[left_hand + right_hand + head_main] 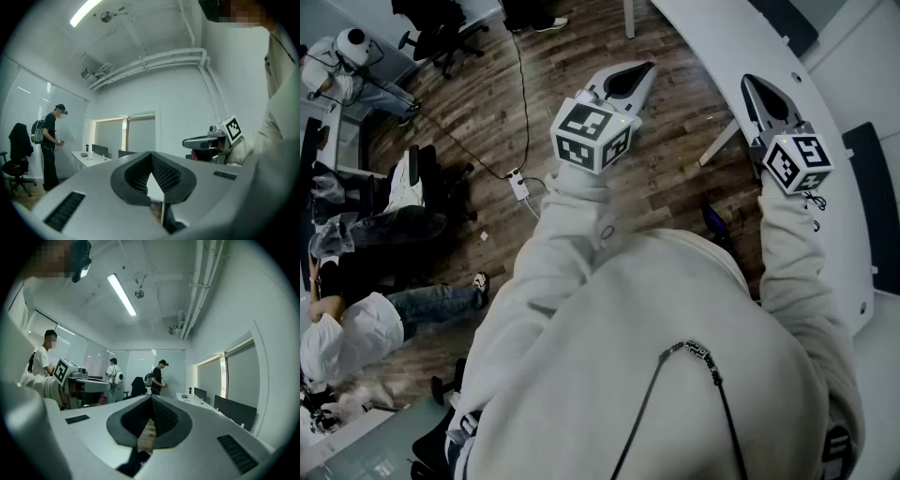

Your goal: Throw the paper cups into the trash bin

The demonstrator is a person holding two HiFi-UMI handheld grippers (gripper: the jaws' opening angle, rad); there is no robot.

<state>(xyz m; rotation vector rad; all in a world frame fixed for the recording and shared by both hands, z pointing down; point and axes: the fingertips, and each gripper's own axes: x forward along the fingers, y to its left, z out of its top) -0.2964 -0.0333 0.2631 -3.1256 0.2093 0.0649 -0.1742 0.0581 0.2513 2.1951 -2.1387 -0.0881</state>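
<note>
No paper cup and no trash bin shows in any view. Both grippers are held up in front of a person in a white hoodie, pointing out level into the room. My left gripper (643, 69) hangs over the wooden floor, its jaws shut with nothing between them (151, 155). My right gripper (751, 84) is over the edge of a curved white table (722, 42), jaws also shut and empty (151, 399). Each gripper view shows the other gripper to the side: the right gripper (199, 141) and the left gripper (93, 385).
A power strip (519, 185) with a cable lies on the floor below the left gripper. Office chairs (441, 37) and seated people (366, 328) are at the left. Standing people (158, 376) and white desks (194, 399) are across the room.
</note>
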